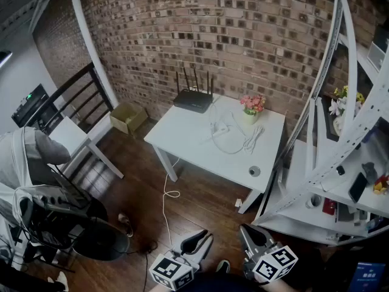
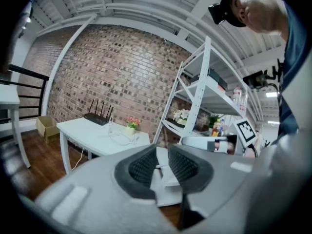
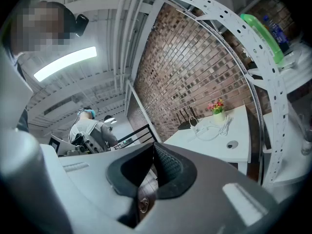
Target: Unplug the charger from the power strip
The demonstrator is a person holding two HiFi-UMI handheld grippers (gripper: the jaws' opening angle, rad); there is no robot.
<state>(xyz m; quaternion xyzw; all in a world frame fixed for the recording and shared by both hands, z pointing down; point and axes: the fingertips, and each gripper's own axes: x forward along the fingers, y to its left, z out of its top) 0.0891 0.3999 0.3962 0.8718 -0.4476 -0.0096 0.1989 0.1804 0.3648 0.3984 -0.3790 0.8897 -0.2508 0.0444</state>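
The power strip (image 1: 217,132) lies on the far half of the white table (image 1: 182,135), well apart from both grippers, which hang low at the near edge of the head view over the wooden floor (image 1: 137,193). White cords (image 1: 234,146) loop and bunch beside the strip. The charger is too small to tell apart from the strip and the cords.

The left gripper (image 1: 206,236) has its jaws slightly apart with nothing between them; through the gap only the shelf rack (image 1: 316,163) and the floor show. The right gripper (image 1: 243,229) has its jaws pressed together and is empty. Both point roughly level towards the table, and neither touches anything.

On the table, a black router (image 1: 193,100) with upright antennas stands at the back by the brick wall (image 1: 243,35). A small pot of pink flowers (image 1: 252,107) stands just beside the strip on its right. A round grey disc (image 1: 254,171) sits near the front right corner. A white cable (image 1: 165,193) hangs off the table's front edge and trails across the floor towards the grippers.

The rack stands close against the table's right side, with a cardboard box (image 1: 127,117) on the floor to the left. A person (image 3: 88,128) works at a stand of equipment far left.
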